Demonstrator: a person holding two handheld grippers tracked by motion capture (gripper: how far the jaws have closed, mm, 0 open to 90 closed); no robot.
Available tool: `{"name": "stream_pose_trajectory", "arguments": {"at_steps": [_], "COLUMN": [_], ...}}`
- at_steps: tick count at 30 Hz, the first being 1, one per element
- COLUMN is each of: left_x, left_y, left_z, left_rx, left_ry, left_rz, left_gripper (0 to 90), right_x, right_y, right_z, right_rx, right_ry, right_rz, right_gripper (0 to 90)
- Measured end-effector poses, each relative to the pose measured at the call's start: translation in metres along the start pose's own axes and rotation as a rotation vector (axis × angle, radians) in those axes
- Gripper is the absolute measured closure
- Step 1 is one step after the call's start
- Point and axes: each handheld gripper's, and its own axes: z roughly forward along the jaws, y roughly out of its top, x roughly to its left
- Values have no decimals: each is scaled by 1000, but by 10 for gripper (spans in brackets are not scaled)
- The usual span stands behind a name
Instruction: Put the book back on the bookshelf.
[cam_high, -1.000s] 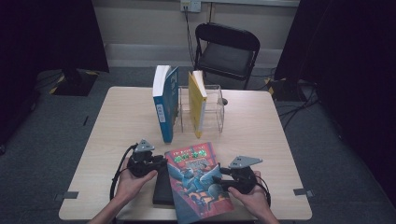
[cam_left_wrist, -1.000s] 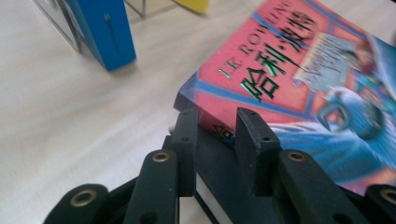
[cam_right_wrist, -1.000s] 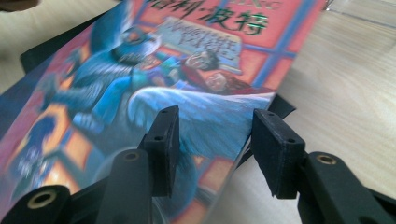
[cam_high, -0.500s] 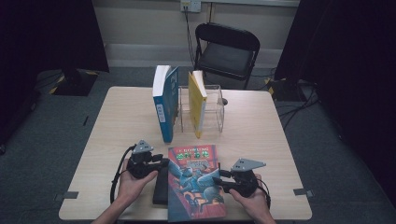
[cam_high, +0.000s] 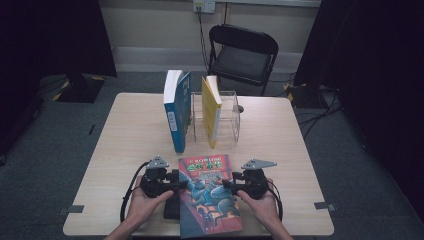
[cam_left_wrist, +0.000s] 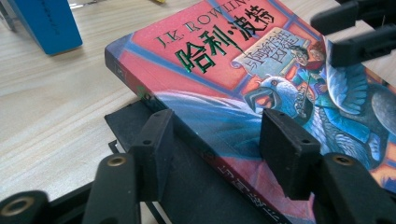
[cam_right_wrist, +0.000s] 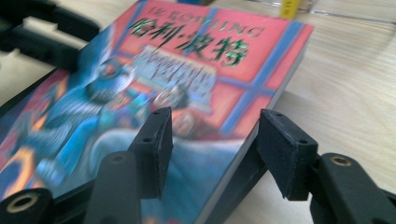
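- The red-and-blue paperback (cam_high: 210, 192) lies face up at the near edge of the wooden table (cam_high: 125, 145), partly resting on a flat black object (cam_left_wrist: 154, 140) beneath its spine side.
- The left gripper (cam_left_wrist: 212, 154) has its jaws spread wide, straddling the spine edge without pinching it.
- The right gripper (cam_right_wrist: 212, 149) is likewise spread, astride the page edge.
- The book looks thick and fairly heavy; its glossy cover is probably slippery, and the block may sag if lifted by one corner.
- The best hold is likely across both long edges near mid-length, one gripper on each.
- A clear rack (cam_high: 227, 117) holding a yellow book (cam_high: 211, 112) and a blue book (cam_high: 176, 112) stands farther back.
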Motion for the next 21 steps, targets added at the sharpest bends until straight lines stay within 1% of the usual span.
{"name": "stream_pose_trajectory", "arguments": {"at_steps": [1,3,6,9,10,12,13,14,15,16,17,18,19,20,21], "left_x": [0,0,1,2,1,1,1,0,0,-1,-1,-1,-1,-1,-2], "left_y": [0,0,0,0,1,2,2,2,2,2,2,1,1,1,1], "left_z": [1,2,3,4,5,5,5,5,5,5,5,5,5,5,6], "left_rx": [2,-4,-6,-1,2,8,4,9,9,7,5,4,4,1,0], "left_ry": [0,4,-5,-4,-3,-2,-2,2,6,10,11,11,10,10,14], "left_rz": [0,-2,4,-14,-10,-19,-25,-21,-21,-22,-24,-26,-25,-27,-28], "left_gripper": [436,414,399,375,359,360,359,359,357,355,353,353,353,353,352], "right_x": [1,1,-3,-5,-5,-6,-6,-5,-1,2,4,2,-2,-6,-8], "right_y": [2,4,3,0,0,0,0,1,2,3,4,5,5,3,2], "right_z": [2,7,10,11,12,14,15,15,15,15,14,14,13,12,12], "right_rx": [-1,-11,-25,-41,-44,-51,-53,-49,-47,-42,-39,-38,-41,-44,-49], "right_ry": [-16,-24,-14,-1,1,-1,-1,-9,-31,-53,-62,-60,-45,-29,-14], "right_rz": [-4,7,46,77,81,83,92,116,124,112,107,120,149,178,197], "right_gripper": [438,415,409,407,403,389,387,391,392,396,413,443,484,506,515]}}
